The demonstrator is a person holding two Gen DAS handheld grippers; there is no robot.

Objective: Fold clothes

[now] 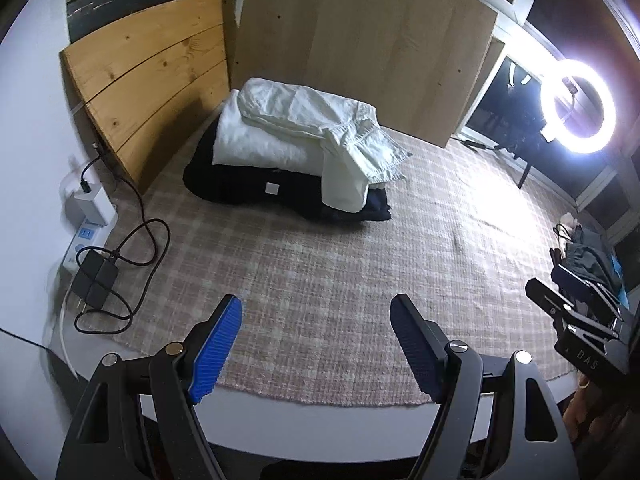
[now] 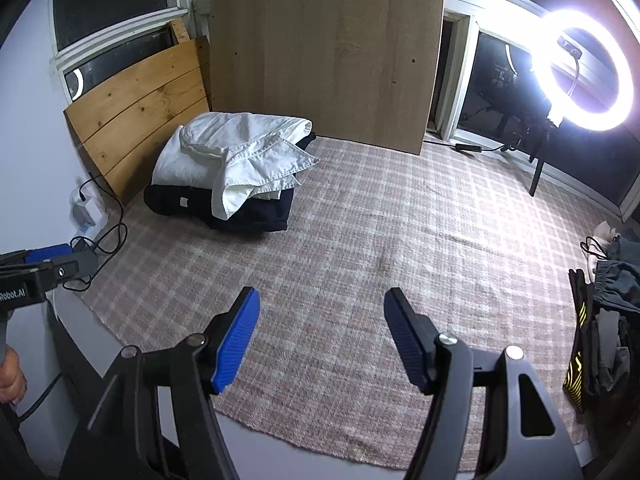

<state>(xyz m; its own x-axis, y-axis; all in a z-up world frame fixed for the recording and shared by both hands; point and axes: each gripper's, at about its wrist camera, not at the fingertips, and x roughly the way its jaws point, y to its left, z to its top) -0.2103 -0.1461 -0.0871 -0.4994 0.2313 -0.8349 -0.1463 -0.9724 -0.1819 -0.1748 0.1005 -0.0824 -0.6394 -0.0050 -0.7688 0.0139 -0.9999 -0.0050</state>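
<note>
A stack of folded clothes sits at the far left of the checked rug [image 1: 340, 280] [image 2: 360, 248]: white garments [image 1: 288, 132] [image 2: 232, 152] on top of dark navy ones [image 1: 248, 188] [image 2: 256, 208]. One white piece hangs loosely over the stack's front edge. My left gripper [image 1: 316, 340] hovers over the bare rug near its front edge, open, nothing between its blue pads. My right gripper [image 2: 322, 332] is likewise open and empty above the rug. Each gripper shows at the edge of the other's view.
Wooden boards [image 1: 152, 80] [image 2: 328, 56] lean against the back wall. A power strip, charger and black cables [image 1: 104, 264] lie at the left. A bright ring light [image 1: 578, 106] [image 2: 584, 68] stands at the right. A dark bag of clothes [image 2: 604, 320] sits at the right edge.
</note>
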